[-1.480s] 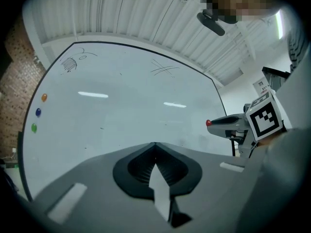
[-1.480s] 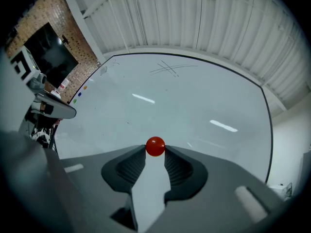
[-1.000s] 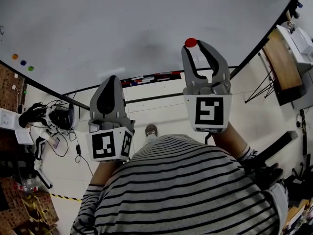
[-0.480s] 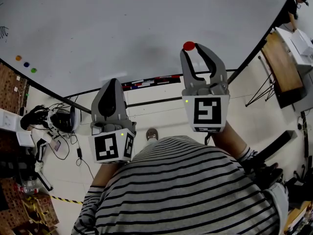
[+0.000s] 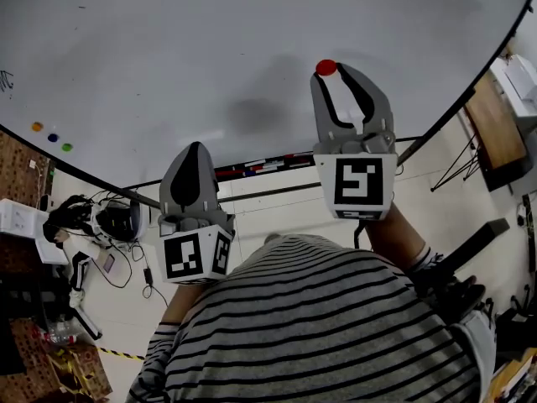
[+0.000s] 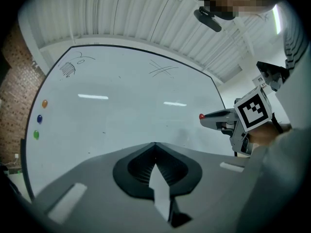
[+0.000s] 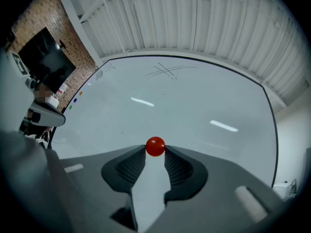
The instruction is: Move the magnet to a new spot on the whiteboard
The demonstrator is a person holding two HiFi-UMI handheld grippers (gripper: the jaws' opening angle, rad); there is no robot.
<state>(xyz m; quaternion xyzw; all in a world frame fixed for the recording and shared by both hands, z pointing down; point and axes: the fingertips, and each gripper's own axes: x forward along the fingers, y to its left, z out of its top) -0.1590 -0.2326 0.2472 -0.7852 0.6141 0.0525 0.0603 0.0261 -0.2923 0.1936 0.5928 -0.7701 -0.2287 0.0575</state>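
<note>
The right gripper (image 5: 333,75) was clamped on the red magnet (image 7: 155,146) with only its very tips, at the whiteboard's (image 5: 210,49) right part. So shallow a pinch on a round knob could slip and drop it. The left gripper (image 6: 155,144) hung nearer, jaws together, empty.

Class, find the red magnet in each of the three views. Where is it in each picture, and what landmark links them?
Head view: red magnet upper right of centre, at the right gripper tips.
Left gripper view: tiny, right of centre, at that gripper's tip.
Right gripper view: centre, pinched between the jaws.
Shared landmark: three coloured dots at the whiteboard left edge.
</note>
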